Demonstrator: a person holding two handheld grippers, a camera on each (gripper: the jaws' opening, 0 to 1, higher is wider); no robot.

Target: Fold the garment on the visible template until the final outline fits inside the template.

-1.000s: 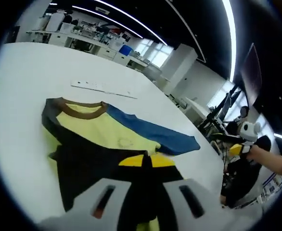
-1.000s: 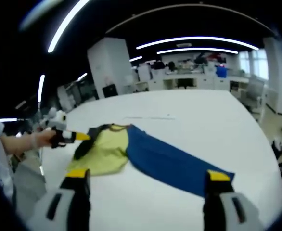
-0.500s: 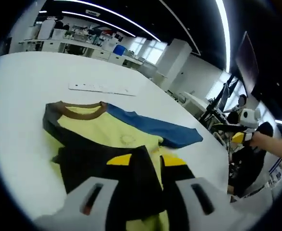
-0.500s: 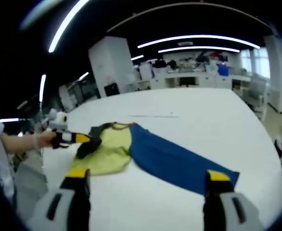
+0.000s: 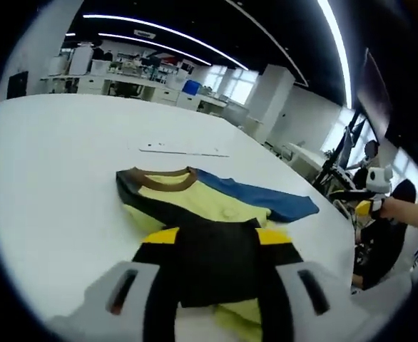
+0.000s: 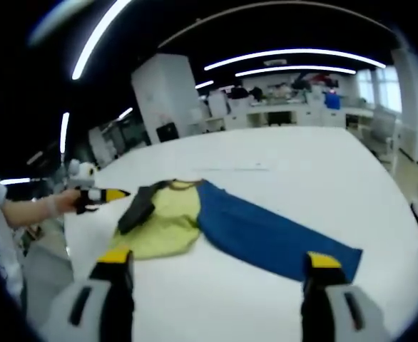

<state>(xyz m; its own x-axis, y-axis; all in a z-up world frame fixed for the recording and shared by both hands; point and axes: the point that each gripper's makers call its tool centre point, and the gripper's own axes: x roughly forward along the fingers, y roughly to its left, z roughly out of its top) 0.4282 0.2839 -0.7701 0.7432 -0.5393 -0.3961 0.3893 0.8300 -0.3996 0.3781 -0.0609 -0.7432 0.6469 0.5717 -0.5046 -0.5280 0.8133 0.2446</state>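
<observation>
The left gripper (image 5: 216,246) stood with jaws spread at 6 o'clock in the left gripper view, the garment's black sleeve (image 5: 212,260) lying between them. The garment (image 6: 216,224) lay flat on the white table (image 6: 302,171). The right gripper (image 6: 212,267) was wide apart, holding nothing, just short of the garment's near edge.
</observation>
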